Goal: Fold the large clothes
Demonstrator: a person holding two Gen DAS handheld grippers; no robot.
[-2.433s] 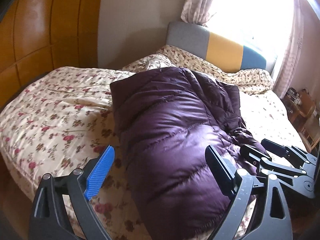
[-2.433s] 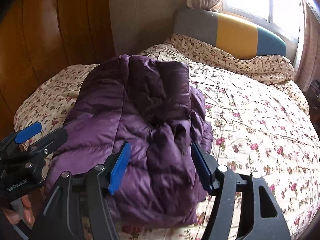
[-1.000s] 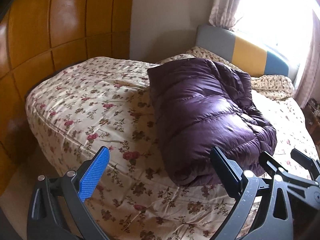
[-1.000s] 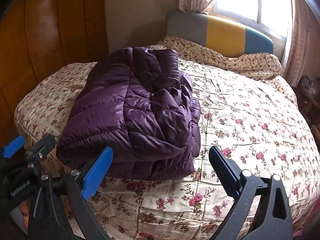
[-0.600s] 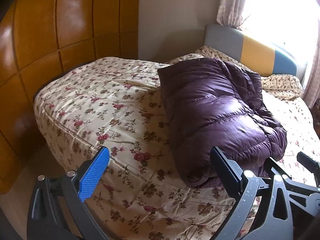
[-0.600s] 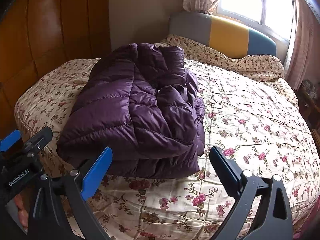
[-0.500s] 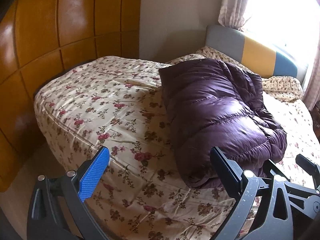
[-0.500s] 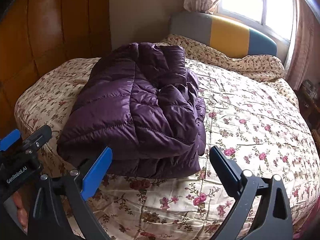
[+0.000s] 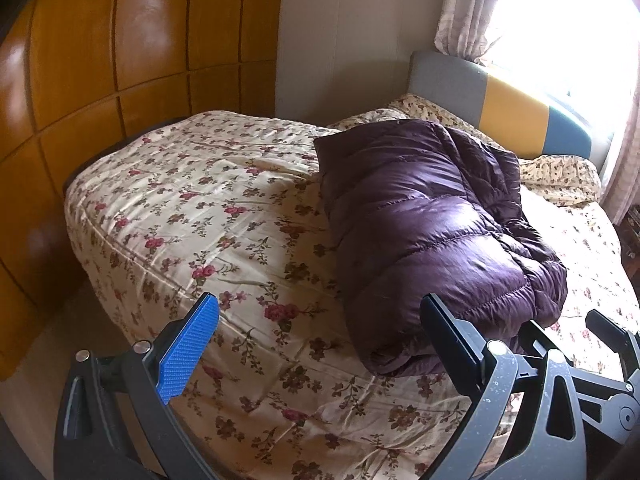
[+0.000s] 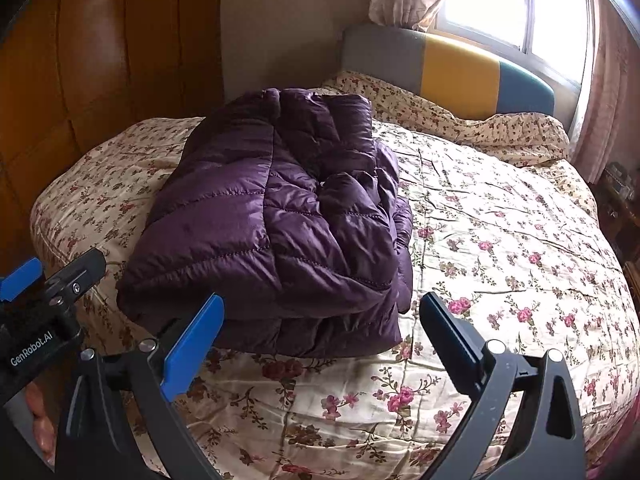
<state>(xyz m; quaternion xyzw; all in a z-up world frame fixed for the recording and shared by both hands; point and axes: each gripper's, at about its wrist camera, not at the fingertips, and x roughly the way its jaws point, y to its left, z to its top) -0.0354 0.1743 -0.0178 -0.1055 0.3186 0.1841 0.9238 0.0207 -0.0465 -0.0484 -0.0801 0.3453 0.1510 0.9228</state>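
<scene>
Hovering over the near edge of the bed (image 10: 500,240), my left gripper (image 9: 316,344) and right gripper (image 10: 320,340) both hang with jaws spread wide and nothing between them. The purple down jacket (image 10: 280,224) lies on the floral quilt, left of the bed's middle, gathered into a thick bundle with its layers stacked. I judge the folding all but done; the right side looks rumpled, so a little tidying may be all that remains.

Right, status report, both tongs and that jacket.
Left tongs open, empty. Right tongs open, empty. Purple quilted puffer jacket lies folded on the floral bedspread, untouched. Nothing in the way.
</scene>
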